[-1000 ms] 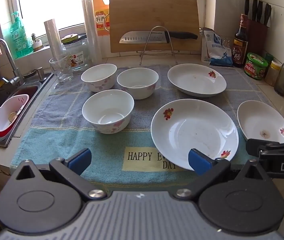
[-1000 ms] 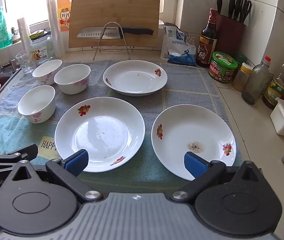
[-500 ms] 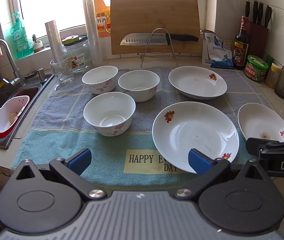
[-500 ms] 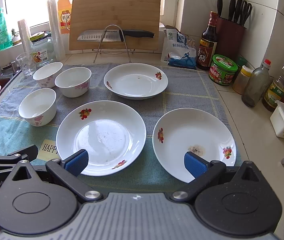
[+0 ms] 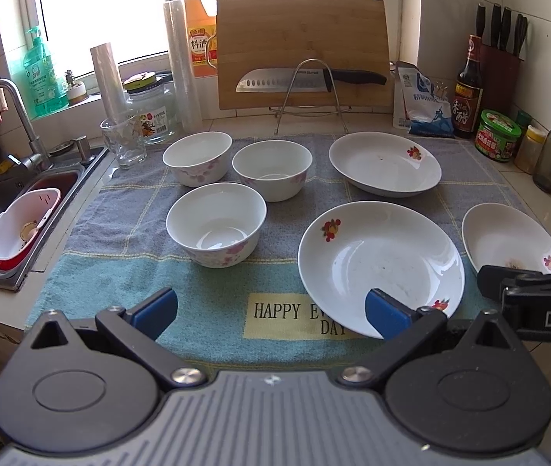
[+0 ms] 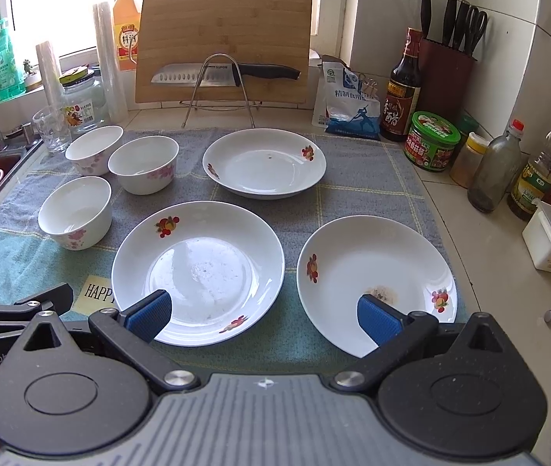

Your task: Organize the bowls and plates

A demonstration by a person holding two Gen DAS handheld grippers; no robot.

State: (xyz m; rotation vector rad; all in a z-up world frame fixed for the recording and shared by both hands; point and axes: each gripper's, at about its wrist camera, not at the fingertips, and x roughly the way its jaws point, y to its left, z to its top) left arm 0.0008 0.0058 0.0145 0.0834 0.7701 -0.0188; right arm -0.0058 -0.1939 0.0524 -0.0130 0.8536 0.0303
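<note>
Both tongs (image 5: 271, 306) (image 6: 263, 316) level, spread wide, empty

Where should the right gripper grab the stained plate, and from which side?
Take the stained plate by its near rim, coming in low from the front. It lies flat on the towel with an upturned lip, so one jaw can likely slip under and one over. The right gripper is open just short of that edge.

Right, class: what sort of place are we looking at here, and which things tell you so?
Almost certainly a home kitchen counter. A sink with a tap sits at the left, a cutting board with a knife stands by the window, and sauce bottles and a knife block line the tiled wall.
</note>
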